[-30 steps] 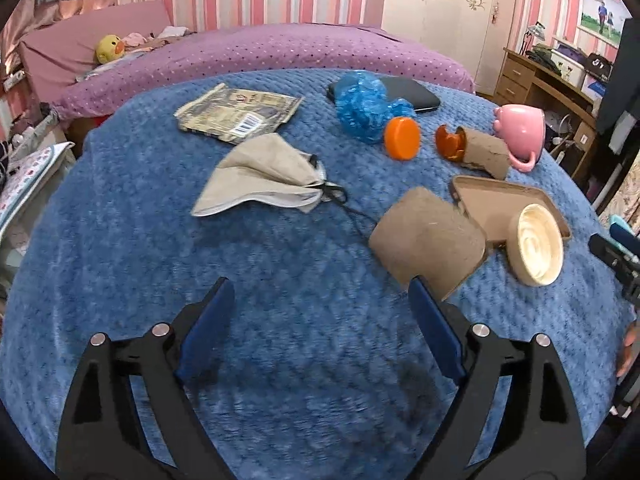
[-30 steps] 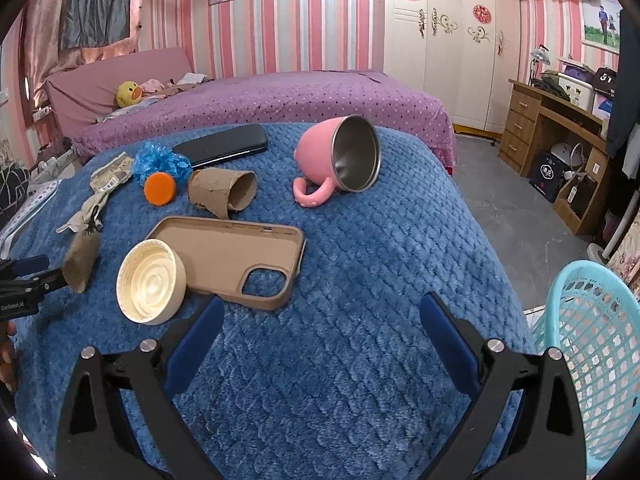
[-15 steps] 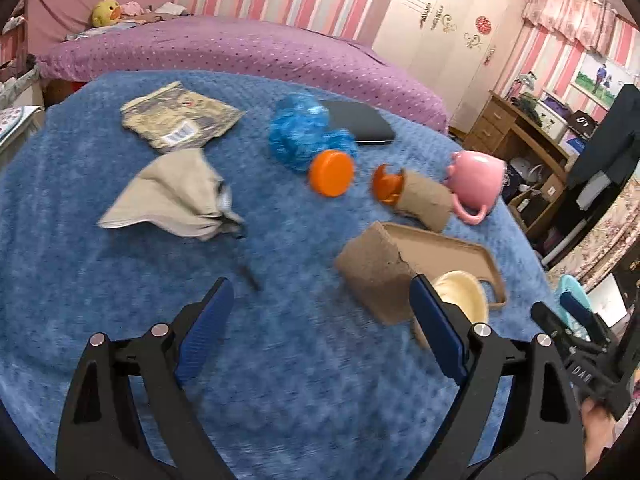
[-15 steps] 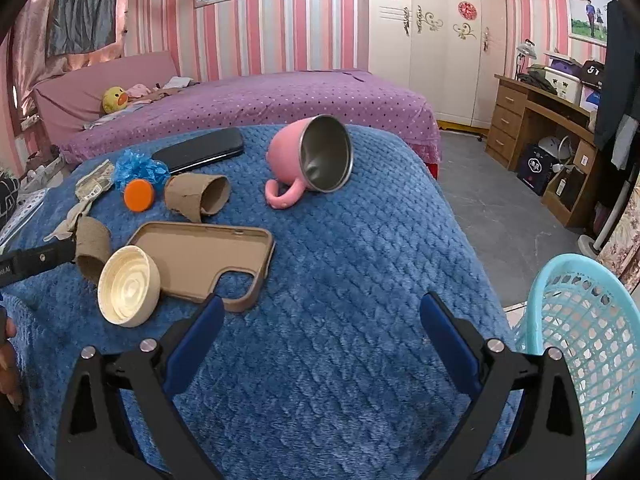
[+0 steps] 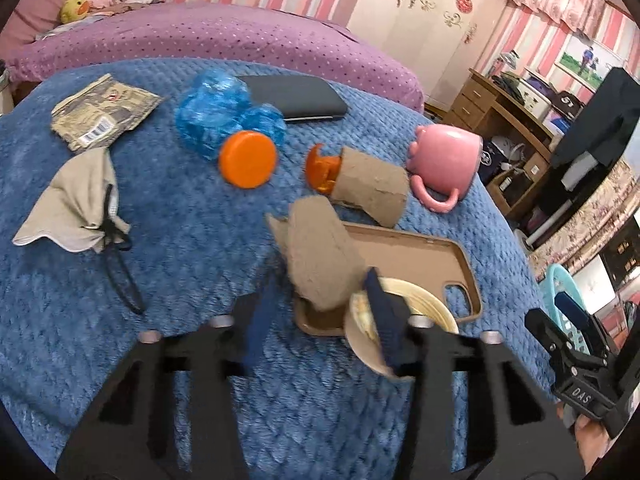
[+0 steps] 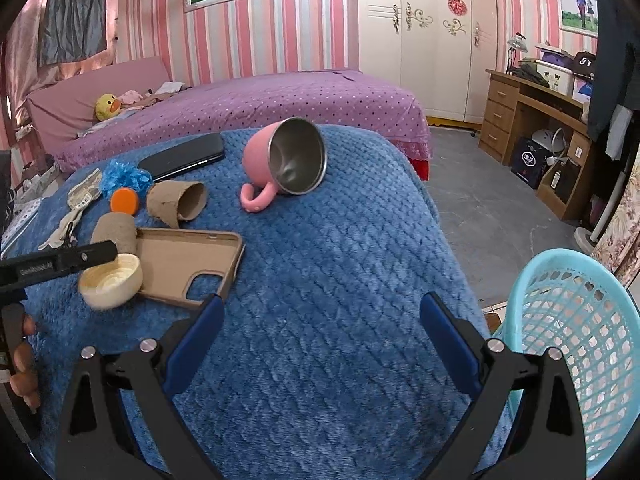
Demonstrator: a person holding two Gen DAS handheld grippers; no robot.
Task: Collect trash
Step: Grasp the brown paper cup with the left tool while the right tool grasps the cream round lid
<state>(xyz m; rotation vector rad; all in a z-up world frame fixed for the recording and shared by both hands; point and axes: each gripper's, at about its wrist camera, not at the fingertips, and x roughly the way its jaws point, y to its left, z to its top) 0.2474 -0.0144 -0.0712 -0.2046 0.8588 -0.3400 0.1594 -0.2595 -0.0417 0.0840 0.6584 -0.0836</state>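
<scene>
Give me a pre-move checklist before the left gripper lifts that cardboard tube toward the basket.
1. Cardboard tube between the left gripper fingers: ok, jaws closing on it.
2. Firm grip: cannot tell, frame is blurred.
3. Nothing else caught: not ok, one finger overlaps the cream bowl beside the phone case.
4. Right gripper free: ok, open and empty.
5. Blue basket ready: ok, it sits off the blanket's edge, beside the right gripper.
</scene>
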